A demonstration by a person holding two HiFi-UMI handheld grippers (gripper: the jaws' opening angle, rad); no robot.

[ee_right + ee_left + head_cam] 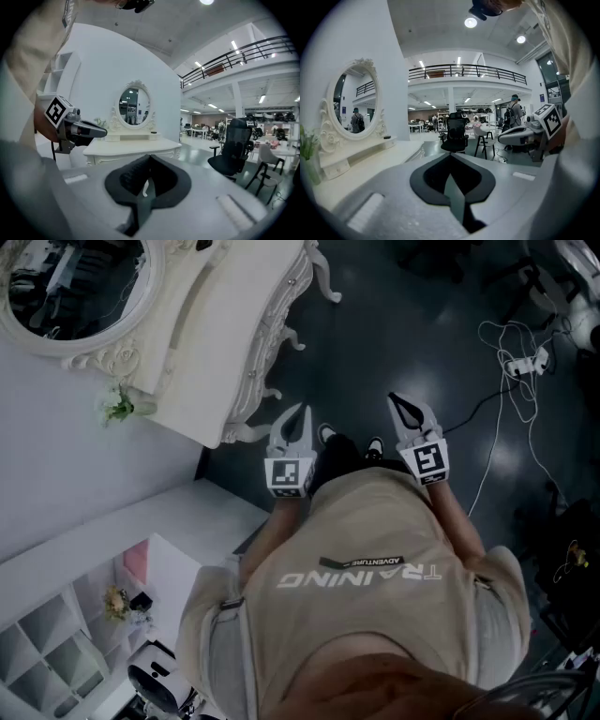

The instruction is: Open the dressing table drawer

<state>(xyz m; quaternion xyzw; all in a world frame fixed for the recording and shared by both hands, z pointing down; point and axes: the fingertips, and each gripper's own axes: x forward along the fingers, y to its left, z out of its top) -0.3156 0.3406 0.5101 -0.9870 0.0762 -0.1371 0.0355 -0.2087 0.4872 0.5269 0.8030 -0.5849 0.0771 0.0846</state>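
On the dressing table [133, 146], the drawer [112, 158] sits shut

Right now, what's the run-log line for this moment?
stage: pre-contact; left gripper: jaws shut, empty; right gripper: jaws shut, empty; dressing table: untouched, grippers clear of it

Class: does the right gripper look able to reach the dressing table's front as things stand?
Likely yes: only floor lies between the right gripper and dressing table, but it hangs apart, jaws shut.
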